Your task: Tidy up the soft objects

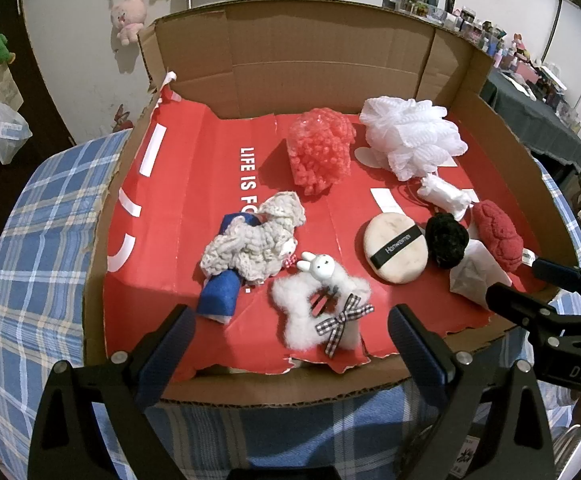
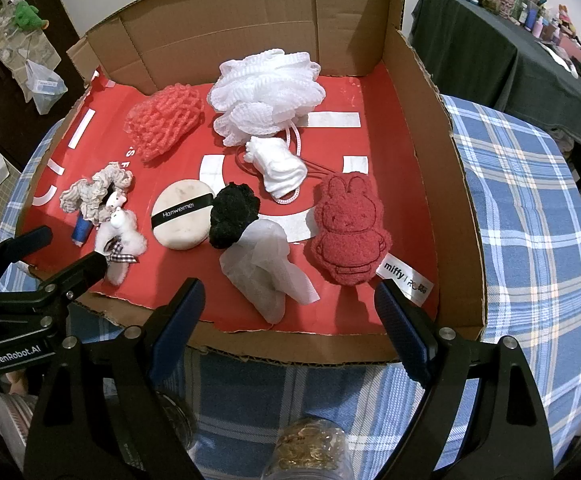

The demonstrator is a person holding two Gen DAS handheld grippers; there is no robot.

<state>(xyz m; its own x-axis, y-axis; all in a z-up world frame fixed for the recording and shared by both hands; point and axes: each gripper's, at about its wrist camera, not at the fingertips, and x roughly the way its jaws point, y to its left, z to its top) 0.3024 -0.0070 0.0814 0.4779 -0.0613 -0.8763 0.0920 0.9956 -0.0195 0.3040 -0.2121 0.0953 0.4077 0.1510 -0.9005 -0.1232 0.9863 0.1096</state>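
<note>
Several soft items lie in a shallow cardboard box [image 1: 330, 388] lined with red paper. A white fluffy bow clip [image 1: 310, 332] with a bunny lies just beyond my open left gripper [image 1: 290, 312]. Left of it, a cream crochet scrunchie [image 1: 250, 244] rests on a blue roll [image 1: 218, 296]. My open right gripper [image 2: 288, 286] hovers at the box's near edge, over a translucent mesh pouch [image 2: 266, 276] and beside a red bunny plush [image 2: 346, 228]. A black scrunchie [image 2: 232, 216] and a beige powder puff [image 2: 180, 216] lie beyond. Neither gripper holds anything.
Farther back sit a white bath pouf [image 2: 266, 88], a coral net pouf [image 2: 162, 124] and a small white cloth bundle [image 2: 278, 168]. The box's far wall [image 2: 250, 12] stands tall. A blue plaid cloth [image 2: 530, 220] surrounds the box. A jar [image 2: 310, 452] stands below the right gripper.
</note>
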